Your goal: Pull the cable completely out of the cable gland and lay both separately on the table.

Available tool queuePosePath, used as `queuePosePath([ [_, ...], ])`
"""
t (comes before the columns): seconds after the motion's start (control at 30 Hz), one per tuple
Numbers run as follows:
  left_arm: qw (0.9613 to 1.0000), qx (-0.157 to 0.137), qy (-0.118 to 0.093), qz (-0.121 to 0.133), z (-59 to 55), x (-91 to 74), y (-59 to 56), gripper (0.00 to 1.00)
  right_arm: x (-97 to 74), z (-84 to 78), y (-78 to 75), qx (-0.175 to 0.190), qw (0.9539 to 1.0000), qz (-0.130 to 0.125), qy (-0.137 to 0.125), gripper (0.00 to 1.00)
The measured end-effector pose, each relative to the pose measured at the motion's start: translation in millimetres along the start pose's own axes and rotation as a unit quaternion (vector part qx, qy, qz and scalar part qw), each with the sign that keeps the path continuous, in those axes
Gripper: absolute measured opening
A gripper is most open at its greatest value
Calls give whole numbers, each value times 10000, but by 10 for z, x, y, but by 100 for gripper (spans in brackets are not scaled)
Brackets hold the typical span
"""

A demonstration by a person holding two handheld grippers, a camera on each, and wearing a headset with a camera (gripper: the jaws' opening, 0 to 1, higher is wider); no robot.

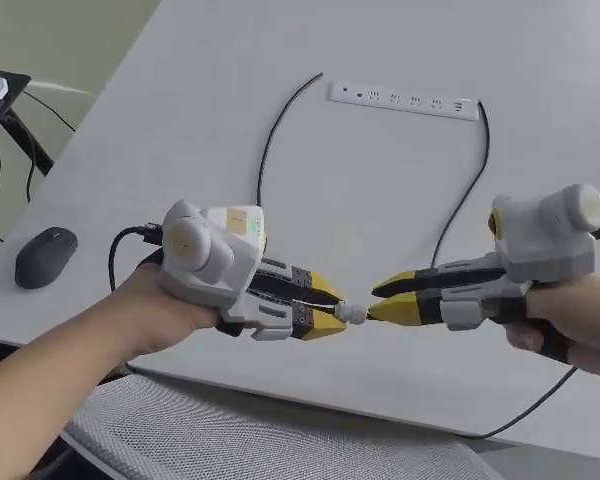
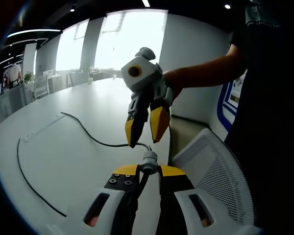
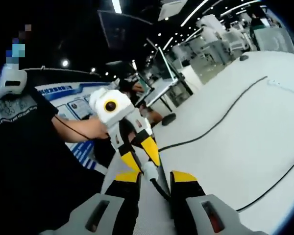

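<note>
Here, left gripper pinching cable gland, right gripper facing, fingers parted.

Our left gripper and right gripper are grey-white with black, yellow-tipped jaws. A black lead leaves the left one; screws stud its jaws. Our tee is dark.

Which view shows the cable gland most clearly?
The left gripper view: the gland sits near and central, well lit, at the tips of the left gripper. The head view shows it small, from the side. The right gripper view shows it small too, at that gripper's tips.
</note>
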State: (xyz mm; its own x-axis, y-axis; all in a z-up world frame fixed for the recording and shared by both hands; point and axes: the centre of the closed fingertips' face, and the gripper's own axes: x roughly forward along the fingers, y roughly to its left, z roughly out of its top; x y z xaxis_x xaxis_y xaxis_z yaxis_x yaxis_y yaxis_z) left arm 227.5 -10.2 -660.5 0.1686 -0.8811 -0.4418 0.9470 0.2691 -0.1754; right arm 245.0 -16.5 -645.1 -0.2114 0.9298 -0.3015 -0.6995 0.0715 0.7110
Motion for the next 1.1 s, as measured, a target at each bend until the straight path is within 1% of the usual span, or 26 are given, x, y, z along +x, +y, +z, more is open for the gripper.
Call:
queuePosePath([
  [0.03, 10000, 19, 9, 0, -2, 0, -7, 15, 17, -8, 40, 318, 9993, 181, 58, 20],
  [0.07, 10000, 35, 17, 2, -4, 3, -2, 15, 28, -34, 40, 388, 9989, 227, 160, 20],
  [0.13, 10000, 95, 24, -9, -6, 11, -2, 15, 75, -95, -22, 266, 9989, 133, 358, 19],
  [0.17, 9999, 160, 44, -8, -7, 16, -12, 15, 94, -162, 11, 396, 9976, 237, 524, 18],
  [0.2, 9998, 195, 48, -16, -6, 21, -20, 15, 111, -196, 42, 510, 9963, 342, 602, 18],
  [0.23, 9998, 197, 44, -25, -2, 23, -24, 15, 126, -213, 65, 576, 9955, 412, 631, 18],
  [0.3, 9998, 208, 32, -34, 5, 25, -29, 15, 157, -231, 78, 584, 9951, 489, 631, 18],
  [0.33, 9998, 213, 34, -35, 9, 24, -30, 15, 165, -230, 92, 665, 9945, 540, 611, 17],
  [0.37, 9997, 227, 30, -32, 15, 22, -30, 15, 164, -233, 95, 708, 9940, 563, 616, 16],
  [0.43, 9997, 239, -3, -37, 36, 17, -34, 15, 165, -240, 87, 693, 9941, 556, 619, 14],
  [0.47, 9997, 249, 12, -43, 35, 17, -35, 15, 166, -242, 83, 687, 9942, 558, 617, 14],
  [0.53, 9996, 280, 33, -64, 32, 17, -44, 15, 165, -250, 111, 761, 9930, 645, 639, 12],
  [0.57, 9995, 298, 44, -66, 30, 17, -45, 15, 164, -247, 119, 740, 9929, 690, 632, 11],
  [0.7, 9993, 347, 67, -84, 27, 25, -55, 15, 167, -259, 137, 758, 9921, 751, 655, 9],
  [0.83, 9991, 391, 117, -106, 19, 36, -66, 15, 167, -268, 144, 687, 9922, 791, 669, 8],
  [0.93, 9993, 327, 120, -103, 17, 38, -49, 15, 160, -258, 137, 463, 9942, 739, 634, 8],
  [0.97, 9993, 326, 122, -94, 18, 37, -45, 15, 156, -249, 133, 373, 9948, 716, 617, 8],
  [1.03, 9995, 295, 109, -87, 23, 36, -34, 15, 152, -234, 119, 10, 9963, 629, 586, 8],
  [1.1, 9997, 228, 97, -77, 23, 33, -22, 15, 153, -224, 115, -279, 9967, 487, 578, 8],
])
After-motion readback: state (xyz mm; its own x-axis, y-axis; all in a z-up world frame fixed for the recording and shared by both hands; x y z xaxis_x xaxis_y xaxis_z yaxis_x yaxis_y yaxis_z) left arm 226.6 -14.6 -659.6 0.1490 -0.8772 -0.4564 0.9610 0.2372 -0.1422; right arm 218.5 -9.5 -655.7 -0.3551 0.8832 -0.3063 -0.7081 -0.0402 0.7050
